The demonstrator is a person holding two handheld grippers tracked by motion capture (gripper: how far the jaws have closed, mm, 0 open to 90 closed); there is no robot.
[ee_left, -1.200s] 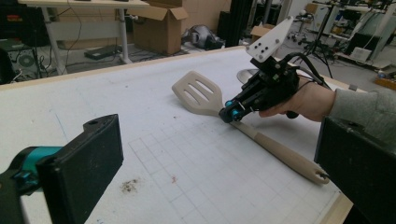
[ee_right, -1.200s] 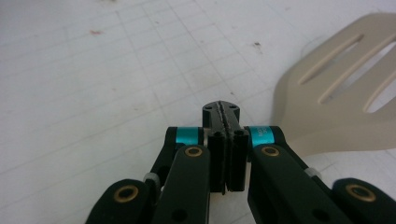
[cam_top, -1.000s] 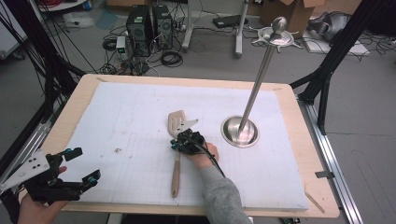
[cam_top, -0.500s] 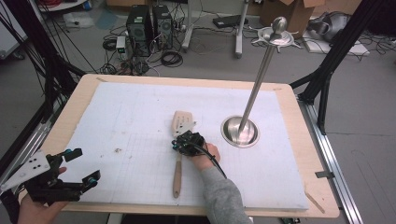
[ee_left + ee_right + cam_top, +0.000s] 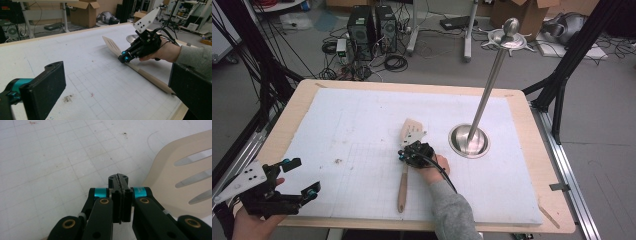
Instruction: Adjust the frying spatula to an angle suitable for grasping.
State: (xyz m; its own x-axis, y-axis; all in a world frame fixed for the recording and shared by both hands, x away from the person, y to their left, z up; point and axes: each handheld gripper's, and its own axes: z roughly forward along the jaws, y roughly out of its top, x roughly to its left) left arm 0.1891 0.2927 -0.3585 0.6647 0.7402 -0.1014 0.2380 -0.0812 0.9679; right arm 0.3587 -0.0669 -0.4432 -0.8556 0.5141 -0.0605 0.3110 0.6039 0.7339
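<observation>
White gridded mat (image 5: 362, 130), frame centre: your right gripper (image 5: 411, 154) fully closed, empty, beside wooden spatula (image 5: 404, 172); left gripper (image 5: 299, 177) lower left, jaws wide apart, empty.

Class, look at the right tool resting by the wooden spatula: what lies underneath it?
Under the right tool lies the wooden spatula, on the white mat. Its slotted blade shows beyond the shut jaws, its handle behind. The stretch of neck below the tool is covered.

Both claws are black, with teal collars by the pads and brass-coloured pivot screws. The left claw (image 5: 299, 176) carries a grey three-cornered plate. A grey sleeve (image 5: 452, 210) and a black cable trail behind the right claw (image 5: 404, 156).
</observation>
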